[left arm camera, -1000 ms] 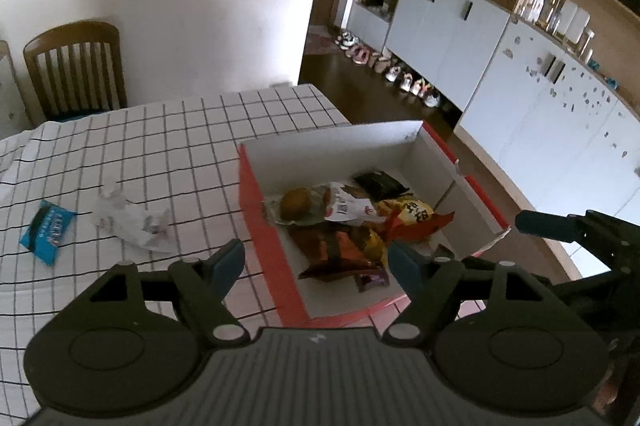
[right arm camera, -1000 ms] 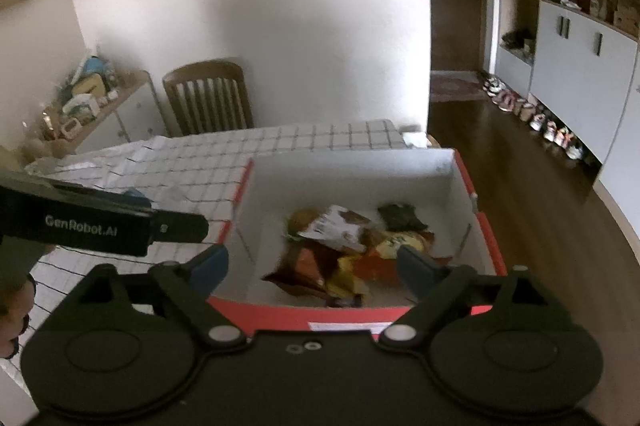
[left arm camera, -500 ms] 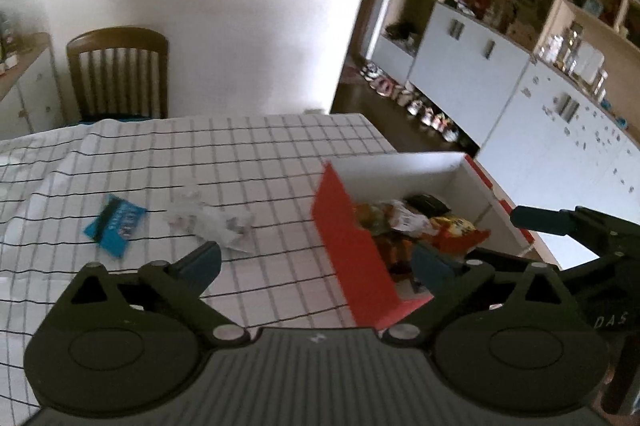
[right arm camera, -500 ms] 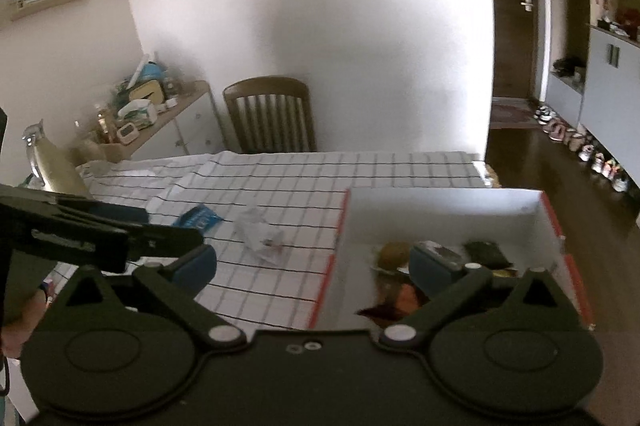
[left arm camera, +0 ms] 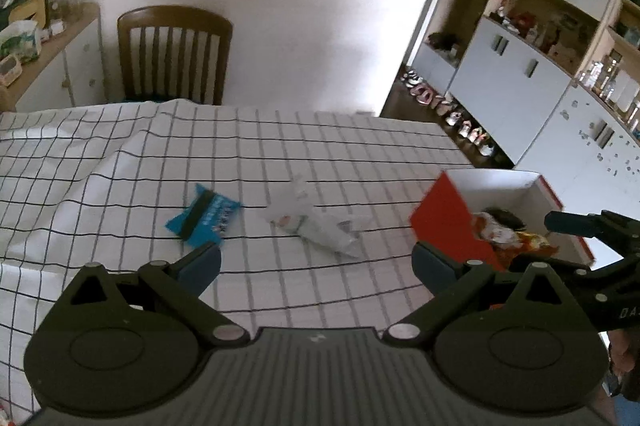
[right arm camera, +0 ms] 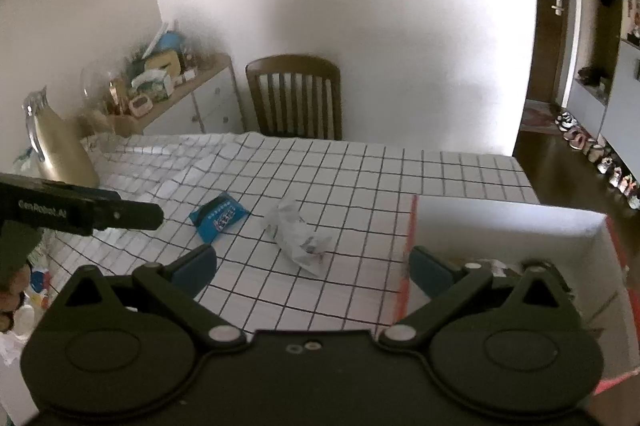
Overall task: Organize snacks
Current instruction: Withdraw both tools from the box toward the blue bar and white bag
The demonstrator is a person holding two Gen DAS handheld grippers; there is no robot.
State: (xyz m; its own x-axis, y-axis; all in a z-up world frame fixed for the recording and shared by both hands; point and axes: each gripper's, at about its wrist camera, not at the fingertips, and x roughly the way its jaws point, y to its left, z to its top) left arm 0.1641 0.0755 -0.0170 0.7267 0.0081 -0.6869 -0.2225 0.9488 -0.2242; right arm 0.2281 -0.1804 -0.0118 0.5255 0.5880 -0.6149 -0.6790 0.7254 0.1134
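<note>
A blue snack packet point(left arm camera: 203, 220) point(right arm camera: 218, 216) and a crumpled white wrapper point(left arm camera: 316, 222) point(right arm camera: 298, 236) lie side by side on the checked tablecloth point(left arm camera: 280, 153). To their right stands a red box with white inside point(left arm camera: 450, 216) point(right arm camera: 500, 222), holding several snack packets point(left arm camera: 506, 236). My left gripper point(left arm camera: 316, 264) is open and empty, just short of the wrapper. Above the cloth and the box's left wall, my right gripper point(right arm camera: 312, 268) hangs open with nothing in it. Each gripper shows at the edge of the other's view.
A wooden chair point(left arm camera: 174, 55) point(right arm camera: 296, 95) stands at the table's far side. A cluttered sideboard point(right arm camera: 176, 93) lines the left wall, and a gold jug point(right arm camera: 56, 145) sits at the table's left end. White cupboards point(left arm camera: 516, 81) and shoes on the floor point(left arm camera: 452, 113) lie to the right.
Both grippers have swung left, away from the box and over the cloth. The blue packet and the white wrapper now lie ahead of them. Both pairs of jaws have spread wider.
</note>
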